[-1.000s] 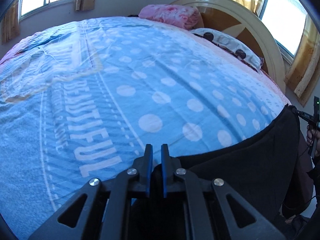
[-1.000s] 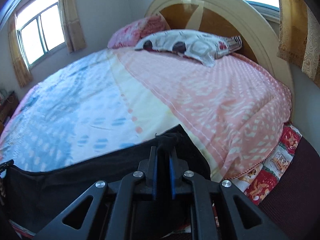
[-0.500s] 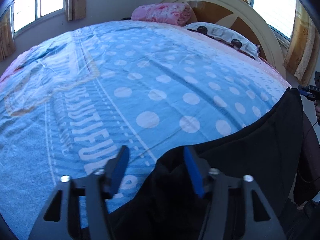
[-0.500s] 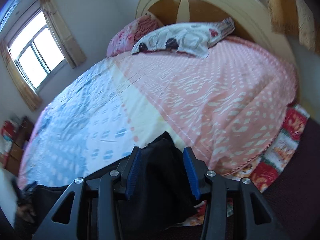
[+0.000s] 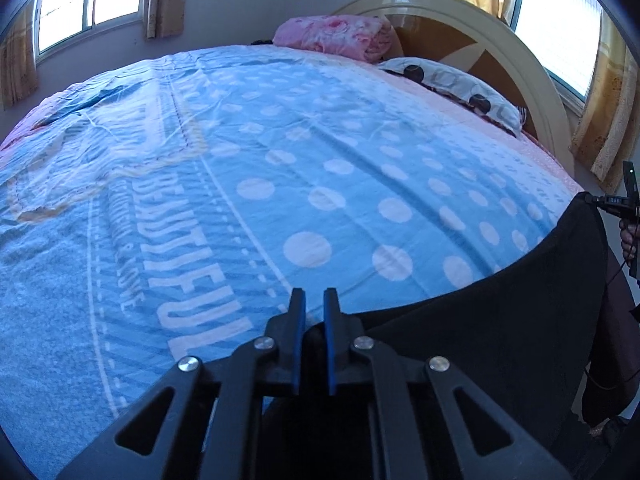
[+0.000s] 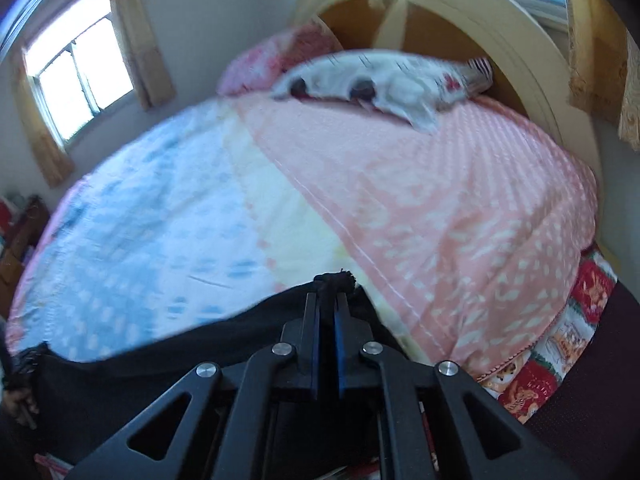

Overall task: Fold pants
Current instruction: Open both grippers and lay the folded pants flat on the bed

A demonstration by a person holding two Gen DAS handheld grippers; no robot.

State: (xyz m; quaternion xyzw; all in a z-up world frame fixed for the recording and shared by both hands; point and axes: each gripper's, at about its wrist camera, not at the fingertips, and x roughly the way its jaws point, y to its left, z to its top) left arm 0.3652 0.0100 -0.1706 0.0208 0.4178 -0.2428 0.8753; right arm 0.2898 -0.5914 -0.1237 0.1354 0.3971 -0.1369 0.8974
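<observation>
- Claws first: the left gripper has its jaws drawn almost together, and the black pants bunch up between the blue pads lower down, so it looks clamped on one end of the cloth's top edge.
- The right gripper is closed the same way, with a tuft of black fabric sticking out above its tips; it has hold of the other end of that edge.
- Between the two claws the pants hang as one dark sheet, the top edge stretched fairly taut from grip to grip, the rest dropping below the near side of the bed.
- The garment is held in the air at the bed's near edge; how much of it touches the blue dotted bedspread I cannot tell.
- In the left view the right claw's handle and a hand show at the far end of the cloth.
- Beyond lie a pink bed cover, a white pillow and the curved headboard.
- Progress, as I judge it: early. The pants are picked up and spread, but no fold is visible.
- Left to do: lay them flat on the bed, bring the legs together, then fold them down.
</observation>
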